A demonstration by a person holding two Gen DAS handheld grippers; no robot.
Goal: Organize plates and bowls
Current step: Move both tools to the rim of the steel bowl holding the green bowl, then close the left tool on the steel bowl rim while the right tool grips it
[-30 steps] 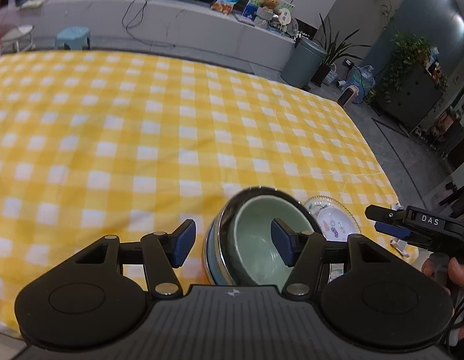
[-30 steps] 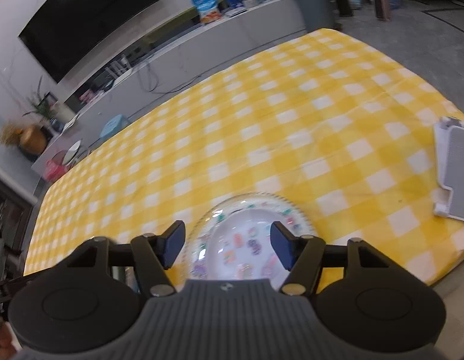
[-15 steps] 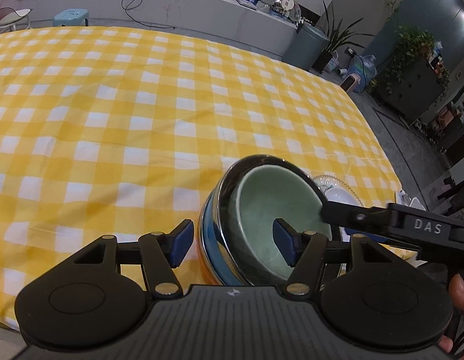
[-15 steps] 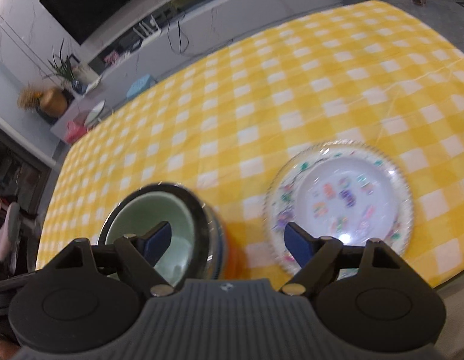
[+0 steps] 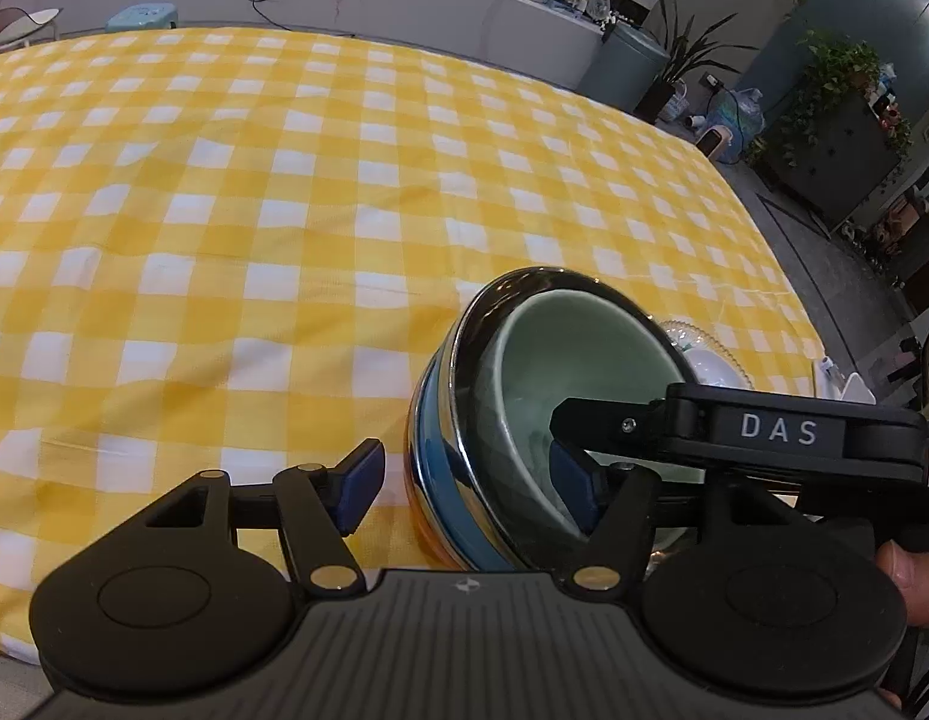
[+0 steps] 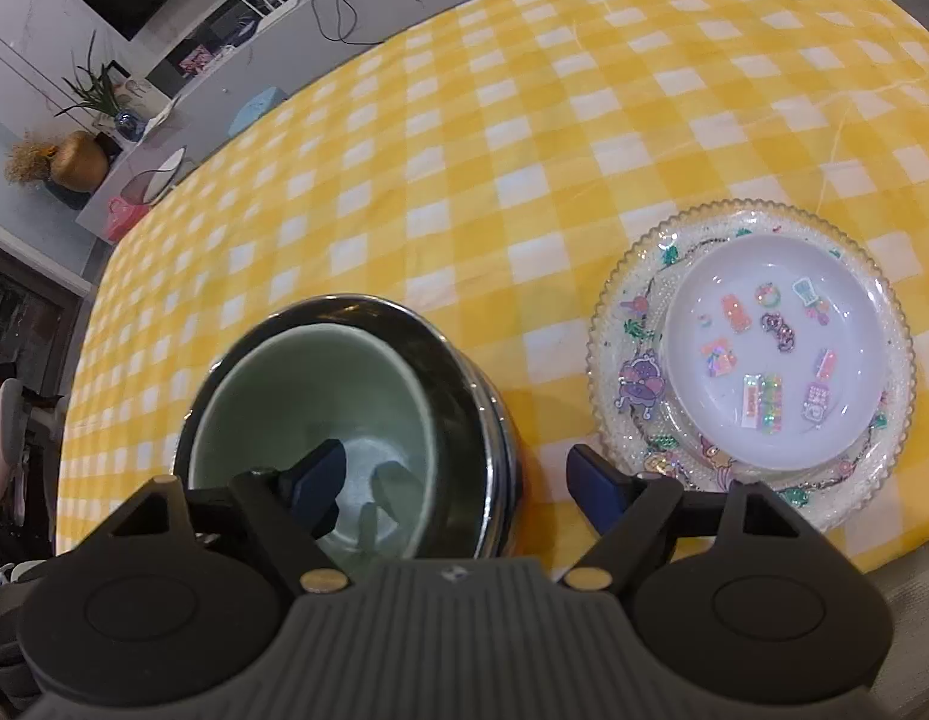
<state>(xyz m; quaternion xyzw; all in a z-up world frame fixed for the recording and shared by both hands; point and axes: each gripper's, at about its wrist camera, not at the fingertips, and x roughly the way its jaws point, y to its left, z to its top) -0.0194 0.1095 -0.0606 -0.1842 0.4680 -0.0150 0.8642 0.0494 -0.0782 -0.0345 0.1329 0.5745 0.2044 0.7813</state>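
Note:
A pale green bowl [image 5: 578, 360] sits nested inside a shiny steel bowl [image 5: 440, 438] with a blue band, near the table's front edge. My left gripper [image 5: 464, 480] is open and straddles the stack's left wall, one finger outside, one inside the green bowl. My right gripper [image 6: 452, 480] is open and straddles the right wall of the same stack [image 6: 320, 384], its left finger inside the green bowl [image 6: 266, 402]. A small white plate lies on a clear patterned plate [image 6: 752, 360] to the right, partly hidden in the left wrist view [image 5: 710, 360].
The table carries a yellow and white checked cloth [image 5: 284, 210]. A white object [image 5: 848, 384] lies at the table's right edge. A grey counter, stools, a bin and plants stand beyond the far edge.
My right gripper swung left from over the plates to the bowl stack and put a finger inside the green bowl. My left gripper stayed astride the stack's left wall.

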